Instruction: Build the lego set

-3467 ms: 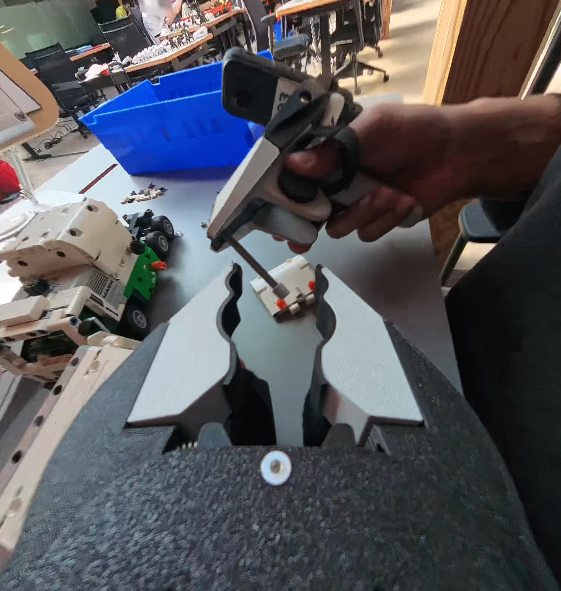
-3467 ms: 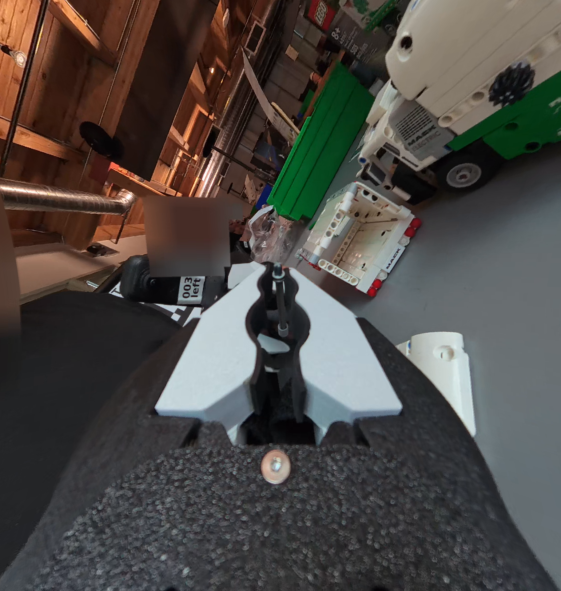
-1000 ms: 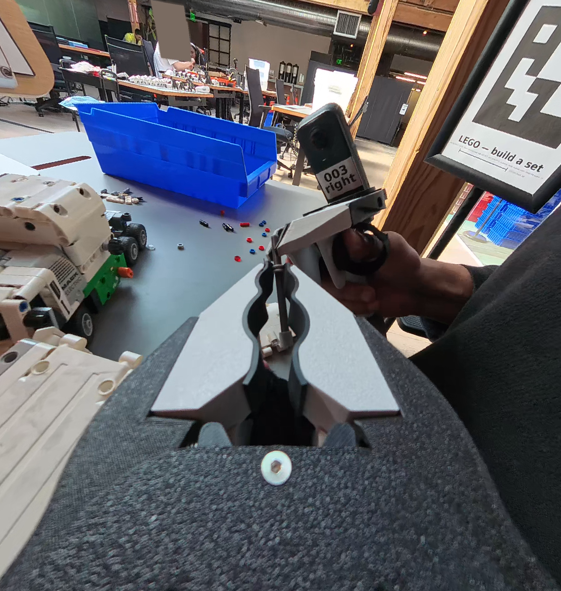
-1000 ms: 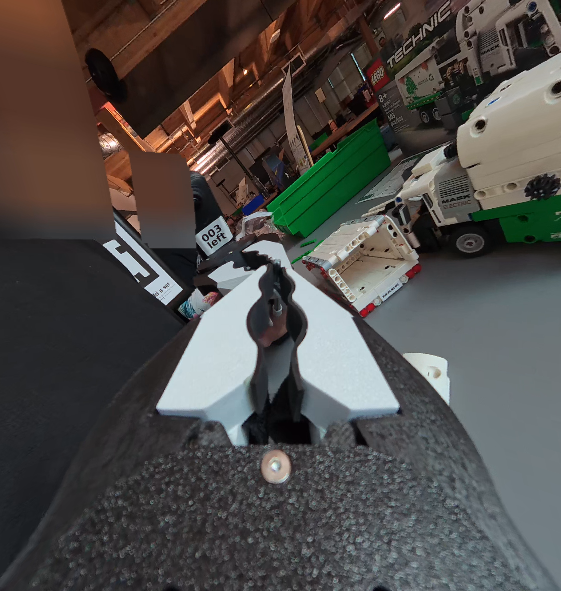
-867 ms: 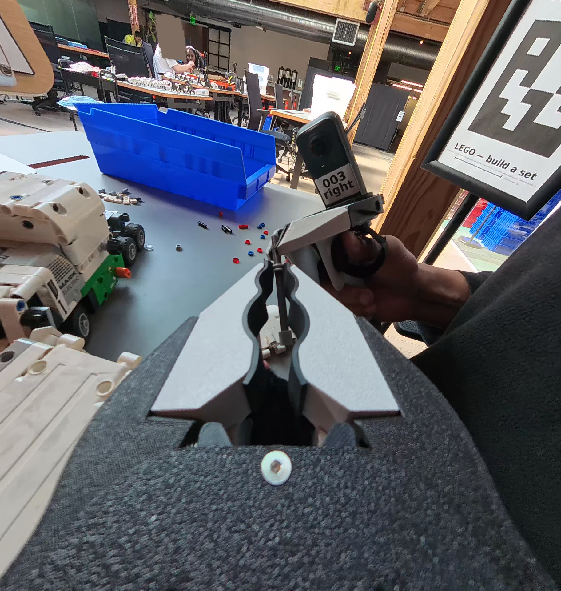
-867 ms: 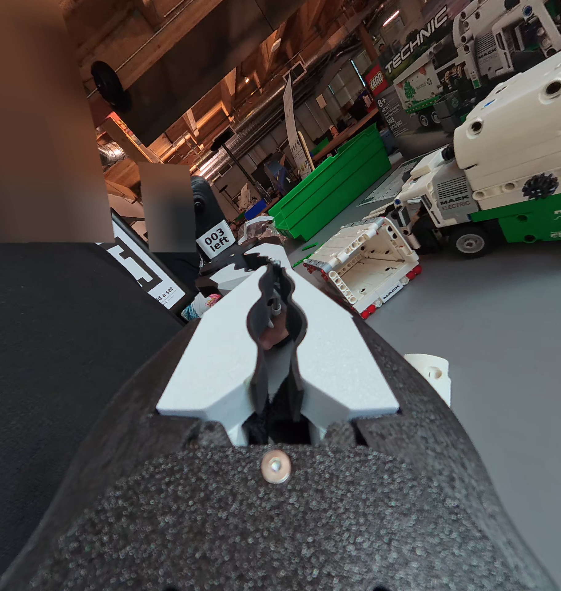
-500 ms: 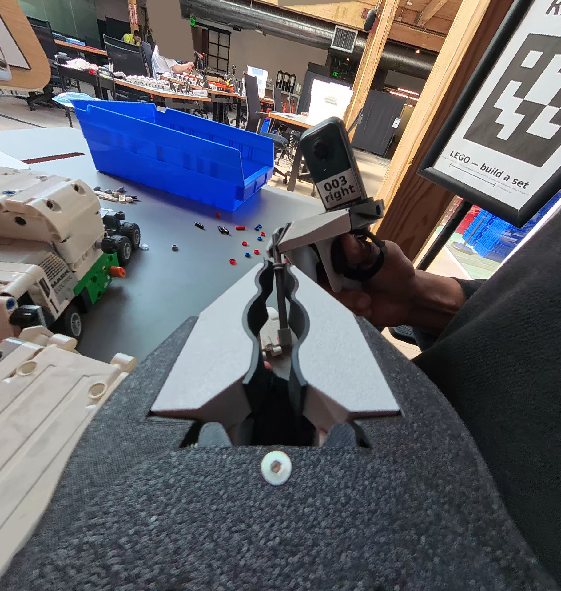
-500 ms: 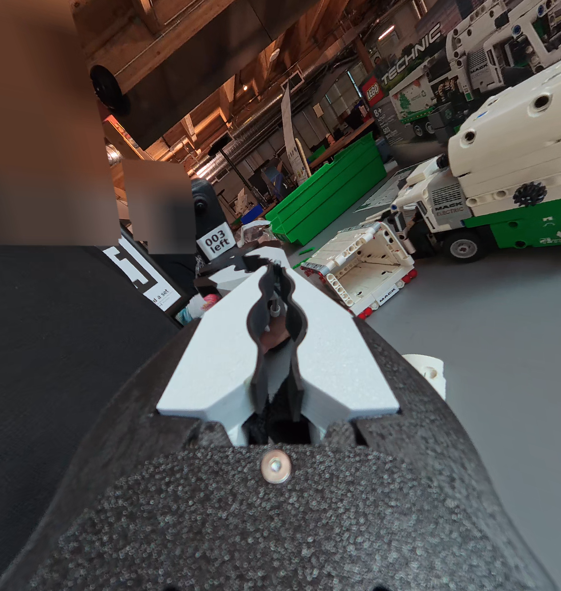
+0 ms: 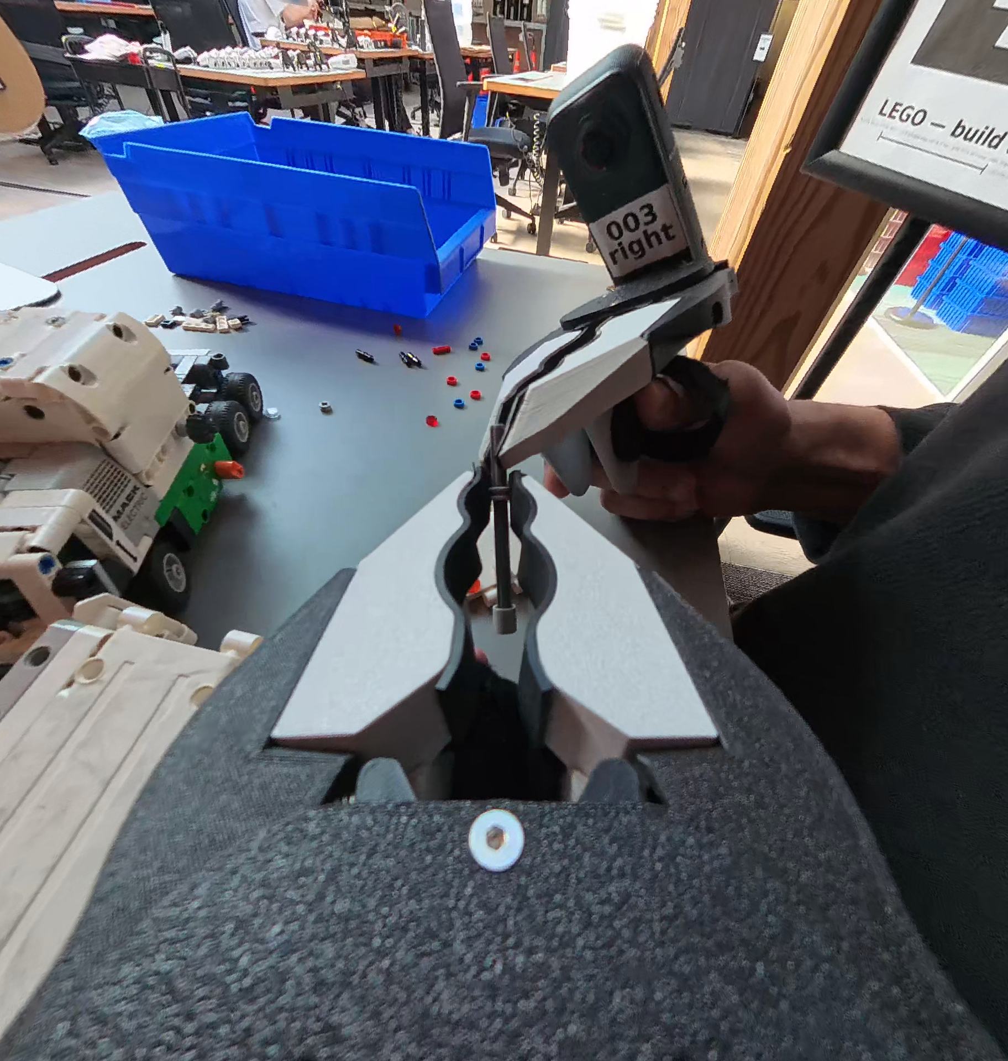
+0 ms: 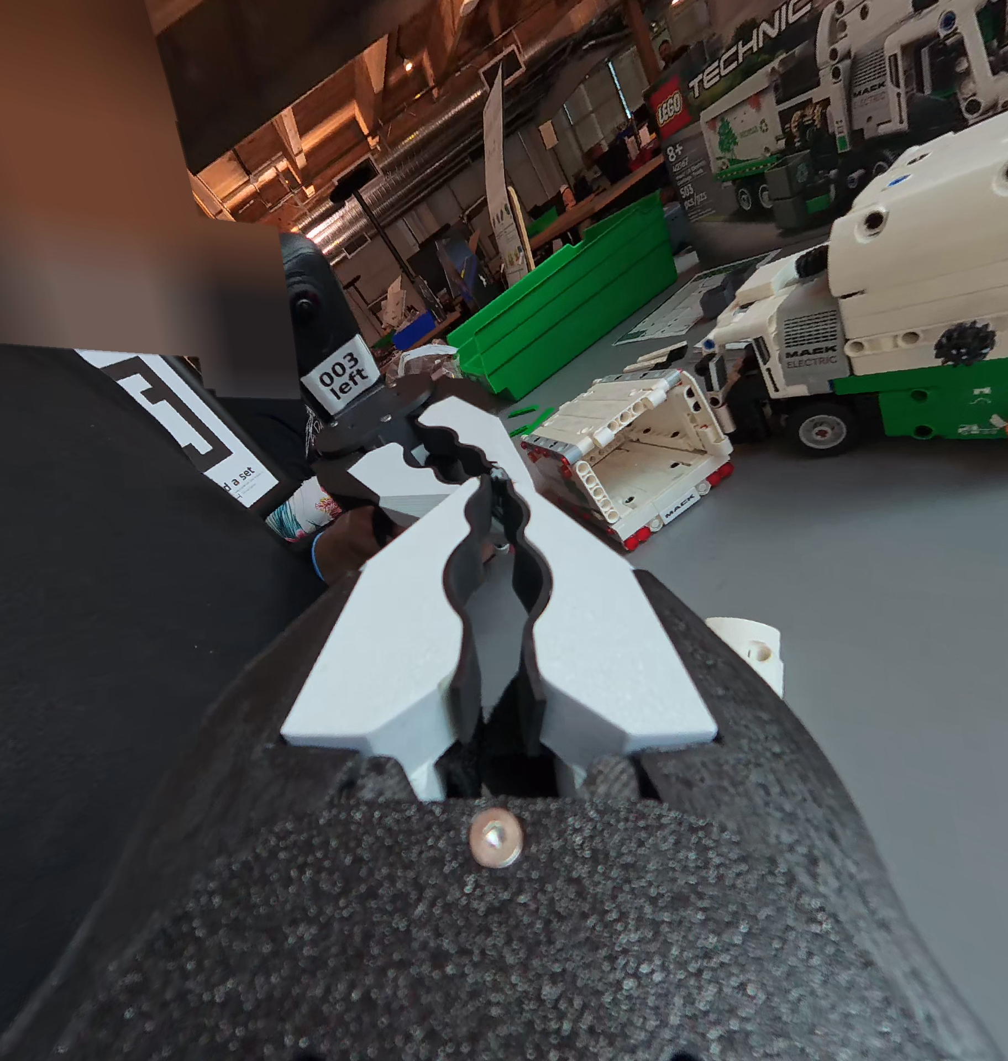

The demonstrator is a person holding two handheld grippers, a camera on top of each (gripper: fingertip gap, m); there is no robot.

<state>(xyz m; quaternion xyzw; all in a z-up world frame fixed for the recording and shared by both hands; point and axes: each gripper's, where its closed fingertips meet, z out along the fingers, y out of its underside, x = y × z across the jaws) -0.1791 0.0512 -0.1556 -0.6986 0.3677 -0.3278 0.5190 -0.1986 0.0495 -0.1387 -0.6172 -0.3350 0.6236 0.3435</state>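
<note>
A dark thin axle [image 9: 499, 545] with a grey bush [image 9: 504, 619] on its near end lies along the gap of my left gripper [image 9: 497, 479], whose tips are shut on it. My right gripper [image 9: 493, 450] comes in from the upper right, held by a hand, and is shut on the axle's far end. In the right wrist view my right gripper [image 10: 493, 485] meets the left gripper [image 10: 486, 468] tip to tip, and the axle hardly shows. The white and green lego truck [image 9: 88, 459] stands on the grey table at the left, also in the right wrist view [image 10: 892, 356].
A blue bin [image 9: 318, 218] stands at the back, with loose red, blue and black pins [image 9: 461, 379] before it. A white panel assembly [image 9: 59, 746] lies near left. A white box-shaped body [image 10: 634, 459], a green bin [image 10: 565, 321] and the set's box [image 10: 777, 132] lie beyond. The grippers are tip to tip, or close to it.
My right gripper has tilted and come closer to the left wrist camera, still tip to tip on the axle. The truck has shifted nearer in both views.
</note>
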